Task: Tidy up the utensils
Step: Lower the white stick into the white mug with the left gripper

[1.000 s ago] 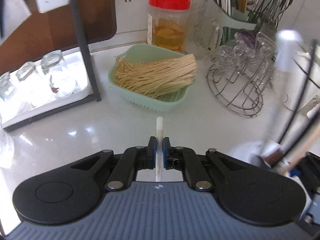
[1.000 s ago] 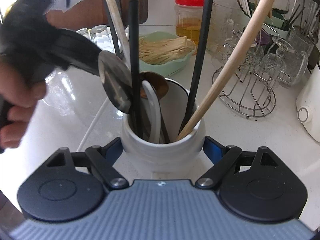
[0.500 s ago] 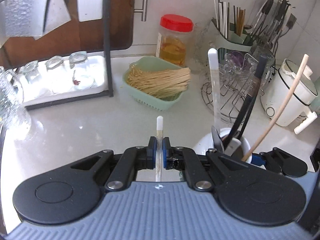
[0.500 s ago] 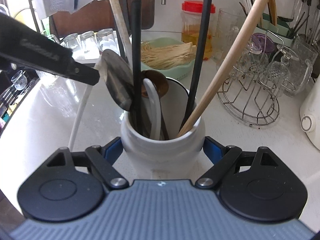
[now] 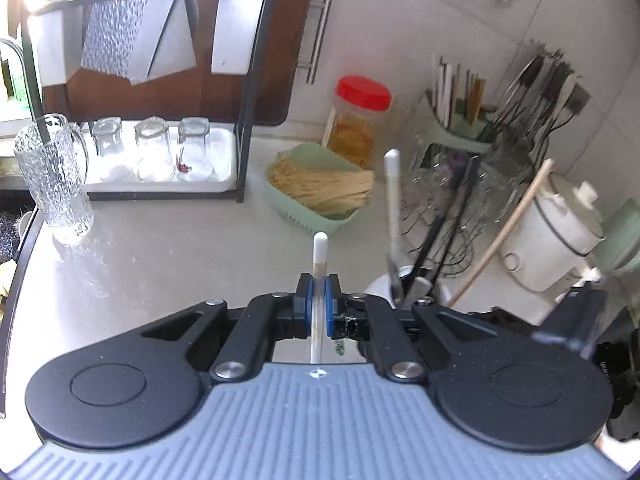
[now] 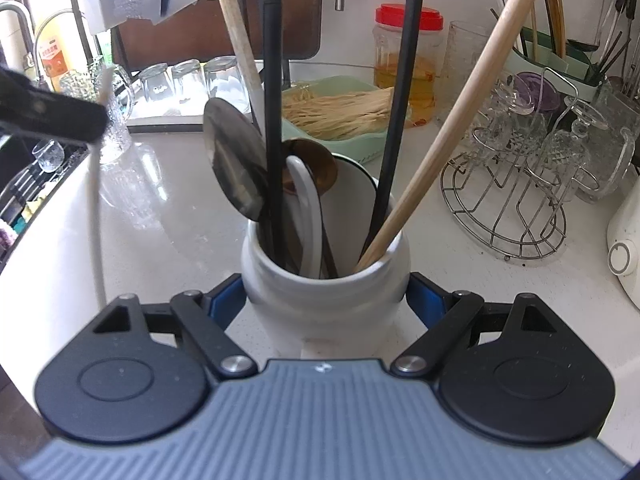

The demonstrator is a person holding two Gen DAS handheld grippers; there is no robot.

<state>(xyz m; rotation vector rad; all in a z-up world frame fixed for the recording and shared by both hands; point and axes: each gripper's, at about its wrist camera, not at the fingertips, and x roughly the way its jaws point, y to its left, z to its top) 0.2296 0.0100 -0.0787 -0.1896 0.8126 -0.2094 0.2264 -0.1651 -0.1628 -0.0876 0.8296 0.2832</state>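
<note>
- Your left claw [image 5: 318, 300] is closed narrow on a thin white utensil handle [image 5: 320, 248]; the handle's rounded tip points forward over the bench [image 5: 160, 248]; from the right wrist view the utensil hangs long and pale below the claw, left of the crock.
- Your right claw [image 6: 326, 300] is clamped around the white ceramic utensil crock [image 6: 326, 280], one blue pad on each side; the crock stands on the bench, crowded with a steel ladle [image 6: 232, 160], black handles and a wooden handle [image 6: 460, 120].
- Risk, as I judge it: the thin handle may rotate or slip in the narrow grip; its hanging end may catch the ladle or the crock rim; a knock could tip the crock.
- Writing: a red-and-white label on a bottle [image 6: 54, 54] at the far left is too small to read; no brand is legible.
</note>
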